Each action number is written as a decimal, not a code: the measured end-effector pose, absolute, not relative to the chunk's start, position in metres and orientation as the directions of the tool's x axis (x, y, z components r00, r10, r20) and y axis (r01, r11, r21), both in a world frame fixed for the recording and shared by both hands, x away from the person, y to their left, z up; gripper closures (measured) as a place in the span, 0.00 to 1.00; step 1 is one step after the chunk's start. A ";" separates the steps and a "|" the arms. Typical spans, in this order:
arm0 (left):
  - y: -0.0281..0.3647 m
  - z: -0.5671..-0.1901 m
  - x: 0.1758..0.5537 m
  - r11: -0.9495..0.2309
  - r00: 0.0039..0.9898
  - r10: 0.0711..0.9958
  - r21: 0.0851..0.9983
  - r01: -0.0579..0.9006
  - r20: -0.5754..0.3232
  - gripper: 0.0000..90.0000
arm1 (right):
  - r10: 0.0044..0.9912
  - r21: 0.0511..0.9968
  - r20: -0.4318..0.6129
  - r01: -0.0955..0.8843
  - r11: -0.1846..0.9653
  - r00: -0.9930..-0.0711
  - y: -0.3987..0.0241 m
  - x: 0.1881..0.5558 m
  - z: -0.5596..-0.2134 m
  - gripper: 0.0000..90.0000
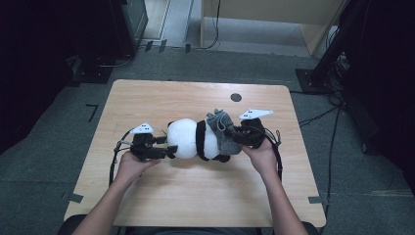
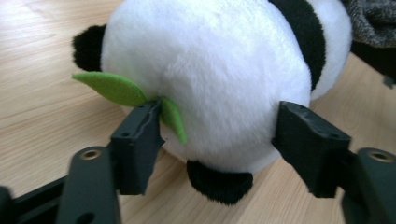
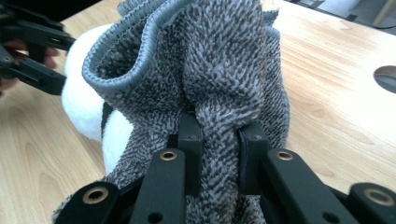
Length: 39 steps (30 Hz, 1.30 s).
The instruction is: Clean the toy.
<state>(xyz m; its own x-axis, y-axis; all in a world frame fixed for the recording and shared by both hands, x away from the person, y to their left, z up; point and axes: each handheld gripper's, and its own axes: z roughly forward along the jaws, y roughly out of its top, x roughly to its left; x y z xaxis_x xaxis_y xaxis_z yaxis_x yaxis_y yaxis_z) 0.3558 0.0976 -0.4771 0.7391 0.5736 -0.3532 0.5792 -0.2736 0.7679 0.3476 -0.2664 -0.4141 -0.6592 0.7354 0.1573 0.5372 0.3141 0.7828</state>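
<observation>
My right tongs [image 3: 218,154] pinch the grey sock [image 3: 219,70] only partly over the toy panda [image 1: 192,139] at table [image 1: 147,196] middle, my left tongs [image 2: 219,144] wide at nine o'clock.

A: What sits at the centre?

B: A grey towel [image 3: 219,79], bunched upright, its ribbed hem curling toward eleven o'clock. The right gripper [image 3: 219,144] rises from six o'clock, both black jaws pinched on a fold of it.

A: And behind?

B: A white plush toy [image 3: 86,112] touches the towel at nine o'clock. The other gripper [image 3: 32,51] sits at ten o'clock. The wooden table [image 3: 336,93] has a round hole [image 3: 386,77] at three o'clock.
</observation>
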 end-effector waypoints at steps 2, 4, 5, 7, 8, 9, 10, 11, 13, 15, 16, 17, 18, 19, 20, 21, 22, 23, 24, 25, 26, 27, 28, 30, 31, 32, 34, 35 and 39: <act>0.095 -0.479 0.358 -0.257 0.739 0.569 0.776 0.576 -0.360 0.28 | 0.728 0.784 0.174 0.540 0.305 -0.663 -0.268 0.350 -0.416 0.85; 0.091 -0.481 0.360 -0.247 0.735 0.577 0.781 0.573 -0.356 0.23 | 0.725 0.784 0.184 0.544 0.299 -0.664 -0.268 0.353 -0.418 0.85; 0.089 -0.482 0.361 -0.245 0.735 0.579 0.785 0.569 -0.353 0.21 | 0.724 0.785 0.192 0.547 0.292 -0.662 -0.268 0.354 -0.419 0.85; 0.087 -0.483 0.362 -0.238 0.731 0.583 0.786 0.570 -0.354 0.19 | 0.721 0.786 0.200 0.548 0.287 -0.663 -0.269 0.357 -0.421 0.85; 0.086 -0.484 0.362 -0.234 0.731 0.582 0.787 0.571 -0.357 0.19 | 0.721 0.787 0.202 0.548 0.283 -0.663 -0.269 0.357 -0.421 0.85; 0.085 -0.484 0.362 -0.229 0.725 0.588 0.786 0.574 -0.358 0.21 | 0.721 0.787 0.205 0.550 0.280 -0.662 -0.270 0.358 -0.422 0.86; 0.084 -0.483 0.362 -0.228 0.721 0.594 0.786 0.575 -0.355 0.26 | 0.723 0.787 0.205 0.550 0.280 -0.660 -0.269 0.357 -0.422 0.86; 0.083 -0.482 0.362 -0.230 0.717 0.605 0.786 0.574 -0.347 0.31 | 0.725 0.787 0.203 0.550 0.279 -0.659 -0.270 0.357 -0.422 0.85; 0.081 -0.478 0.361 -0.234 0.703 0.623 0.776 0.586 -0.343 0.44 | 0.732 0.787 0.201 0.552 0.276 -0.652 -0.270 0.356 -0.422 0.85; 0.080 -0.474 0.361 -0.229 0.684 0.638 0.760 0.608 -0.354 0.54 | 0.737 0.786 0.211 0.559 0.262 -0.642 -0.271 0.355 -0.419 0.85; 0.080 -0.471 0.360 -0.227 0.680 0.636 0.753 0.617 -0.365 0.58 | 0.740 0.787 0.214 0.561 0.256 -0.638 -0.271 0.354 -0.416 0.86; 0.080 -0.468 0.361 -0.230 0.678 0.635 0.747 0.623 -0.370 0.61 | 0.744 0.792 0.209 0.556 0.252 -0.635 -0.271 0.352 -0.411 0.86; 0.080 -0.466 0.361 -0.226 0.672 0.632 0.737 0.637 -0.386 0.63 | 0.742 0.800 0.204 0.546 0.250 -0.639 -0.270 0.349 -0.407 0.86; 0.080 -0.464 0.361 -0.221 0.668 0.628 0.732 0.644 -0.398 0.65 | 0.733 0.811 0.202 0.531 0.247 -0.650 -0.269 0.346 -0.402 0.86; 0.080 -0.461 0.361 -0.208 0.661 0.630 0.732 0.649 -0.407 0.66 | 0.723 0.821 0.200 0.516 0.245 -0.662 -0.266 0.343 -0.397 0.86; 0.080 -0.459 0.360 -0.198 0.659 0.626 0.732 0.652 -0.417 0.67 | 0.710 0.829 0.197 0.502 0.248 -0.676 -0.262 0.339 -0.392 0.86; 0.080 -0.457 0.360 -0.188 0.656 0.625 0.734 0.653 -0.423 0.68 | 0.698 0.836 0.183 0.483 0.260 -0.693 -0.255 0.335 -0.388 0.86; 0.080 -0.455 0.359 -0.180 0.653 0.626 0.736 0.653 -0.427 0.69 | 0.684 0.840 0.169 0.467 0.277 -0.710 -0.248 0.331 -0.386 0.86; 0.079 -0.454 0.358 -0.177 0.649 0.626 0.732 0.657 -0.432 0.69 | 0.672 0.841 0.161 0.457 0.290 -0.723 -0.239 0.328 -0.385 0.86; 0.079 -0.453 0.357 -0.182 0.650 0.631 0.733 0.655 -0.424 0.69 | 0.658 0.840 0.153 0.448 0.306 -0.738 -0.230 0.325 -0.385 0.86; 0.078 -0.453 0.356 -0.189 0.653 0.631 0.734 0.652 -0.418 0.69 | 0.643 0.836 0.149 0.443 0.323 -0.751 -0.221 0.323 -0.387 0.86; 0.078 -0.453 0.355 -0.193 0.655 0.633 0.736 0.649 -0.412 0.69 | 0.621 0.833 0.148 0.435 0.341 -0.770 -0.210 0.321 -0.391 0.86; 0.078 -0.453 0.355 -0.188 0.651 0.632 0.731 0.656 -0.421 0.69 | 0.602 0.827 0.146 0.430 0.361 -0.785 -0.200 0.319 -0.395 0.86; 0.078 -0.454 0.354 -0.176 0.642 0.630 0.725 0.666 -0.437 0.69 | 0.573 0.805 0.142 0.431 0.407 -0.807 -0.179 0.315 -0.407 0.86; 0.078 -0.454 0.354 -0.171 0.639 0.629 0.723 0.670 -0.443 0.70 | 0.559 0.793 0.137 0.429 0.434 -0.818 -0.170 0.314 -0.414 0.86; 0.078 -0.455 0.353 -0.172 0.638 0.628 0.720 0.672 -0.445 0.70 | 0.554 0.779 0.127 0.428 0.458 -0.823 -0.162 0.313 -0.422 0.86; 0.077 -0.456 0.352 -0.177 0.633 0.632 0.711 0.680 -0.447 0.71 | 0.551 0.748 0.098 0.427 0.508 -0.828 -0.150 0.311 -0.435 0.86; 0.077 -0.457 0.353 -0.177 0.626 0.636 0.704 0.688 -0.451 0.71 | 0.550 0.740 0.083 0.421 0.525 -0.831 -0.147 0.309 -0.441 0.86; 0.081 -0.460 0.355 -0.160 0.608 0.636 0.690 0.706 -0.475 0.72 | 0.543 0.701 0.075 0.431 0.568 -0.837 -0.144 0.308 -0.453 0.87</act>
